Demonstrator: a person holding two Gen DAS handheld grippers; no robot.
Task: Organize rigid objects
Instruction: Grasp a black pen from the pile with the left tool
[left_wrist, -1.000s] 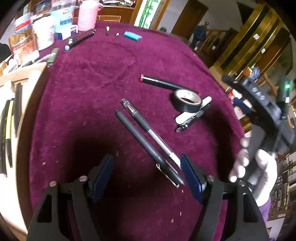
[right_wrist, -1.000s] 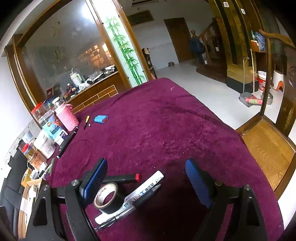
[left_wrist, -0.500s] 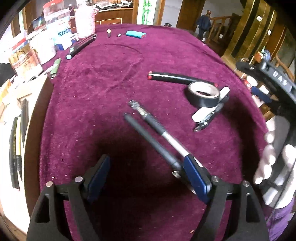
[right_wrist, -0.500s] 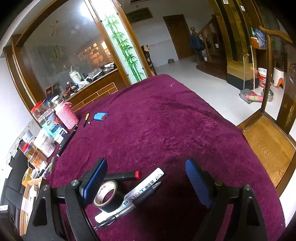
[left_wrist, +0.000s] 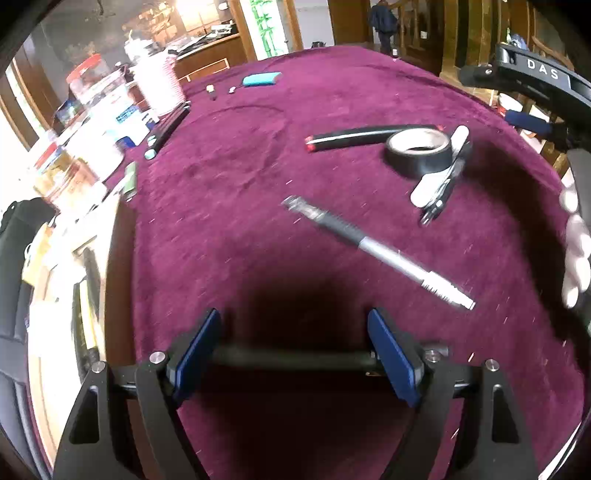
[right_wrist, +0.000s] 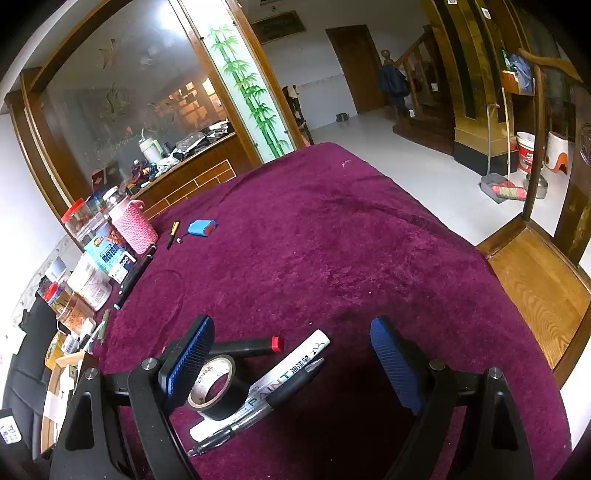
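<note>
My left gripper (left_wrist: 295, 356) holds a black pen (left_wrist: 291, 357) crosswise between its blue pads, lifted above the purple tablecloth (left_wrist: 240, 184). A silver and black pen (left_wrist: 373, 251) lies on the cloth ahead. Further right lie a black tape roll (left_wrist: 419, 151), a white paint marker (left_wrist: 441, 166) with a dark pen beside it, and a black marker with red ends (left_wrist: 354, 136). My right gripper (right_wrist: 291, 354) is open and empty, hovering over the tape roll (right_wrist: 214, 384), the paint marker (right_wrist: 266, 384) and the red-capped marker (right_wrist: 247, 345).
A wooden tray (left_wrist: 107, 266) with pens stands at the left table edge. Jars, a pink knitted cup (right_wrist: 135, 227) and boxes crowd the far left. A blue case (right_wrist: 201, 227) and a small screwdriver (right_wrist: 172, 234) lie at the back. A wooden chair (right_wrist: 535, 288) stands at right.
My left gripper closed on the black pen and lifted it, so it now lies crosswise between the pads. The silver pen stayed on the cloth. The right gripper has barely moved.
</note>
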